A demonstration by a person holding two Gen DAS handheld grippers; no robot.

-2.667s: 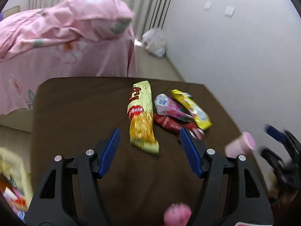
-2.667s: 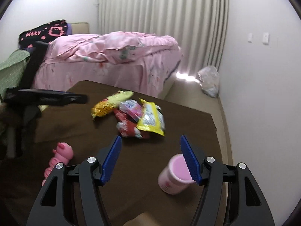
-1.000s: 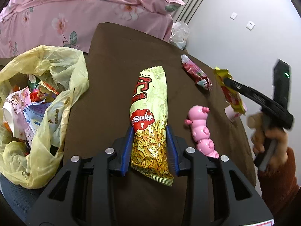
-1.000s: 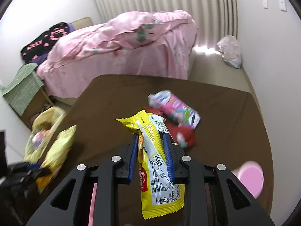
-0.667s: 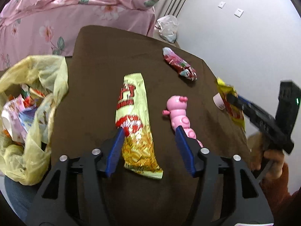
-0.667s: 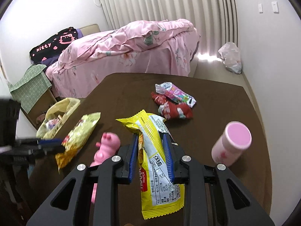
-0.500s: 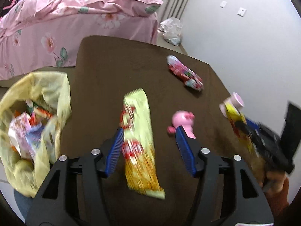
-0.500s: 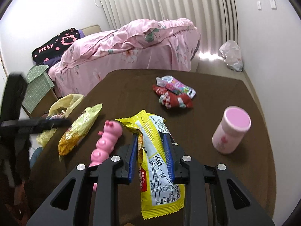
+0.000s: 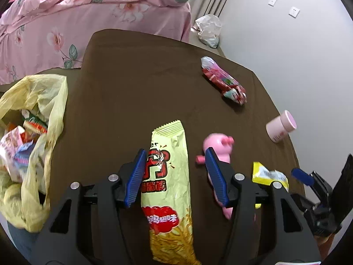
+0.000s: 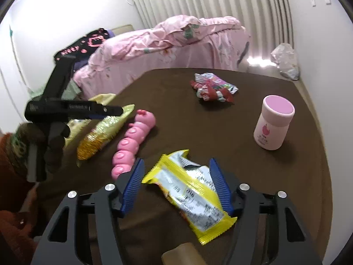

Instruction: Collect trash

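Foremost by size, a bed [image 10: 176, 42] under a pink floral quilt, standing beyond the far edge of the counter.

Counter [image 9: 136, 81]: covered in brown cloth, carrying all the loose items.

Trash bag [image 9: 33, 145]: yellow plastic, mouth open, hanging off the counter's left side, already holding crumpled wrappers.

Left tongs [image 9: 176, 176]: blue pads spread, straddling the green-yellow snack packet [image 9: 168, 190], which lies flat on the cloth; only the left pad seems to graze its edge. The jaws have just been opening.

Right tongs [image 10: 176, 183]: spread wide, having just opened; the yellow wafer wrapper [image 10: 189, 190] lies loose on the counter between the pads, its right edge against one pad, not pinched.

Pink caterpillar toy [image 10: 134, 141]: lying between the two packets, just beside the snack packet.

Pink-lidded white cup [image 10: 273, 125]: upright, near the counter's right edge.

Red and pink wrappers [image 10: 213, 87]: a small crumpled heap toward the far side, well apart from both tongs.

White plastic bag [image 10: 285, 60]: on the floor by the wall.
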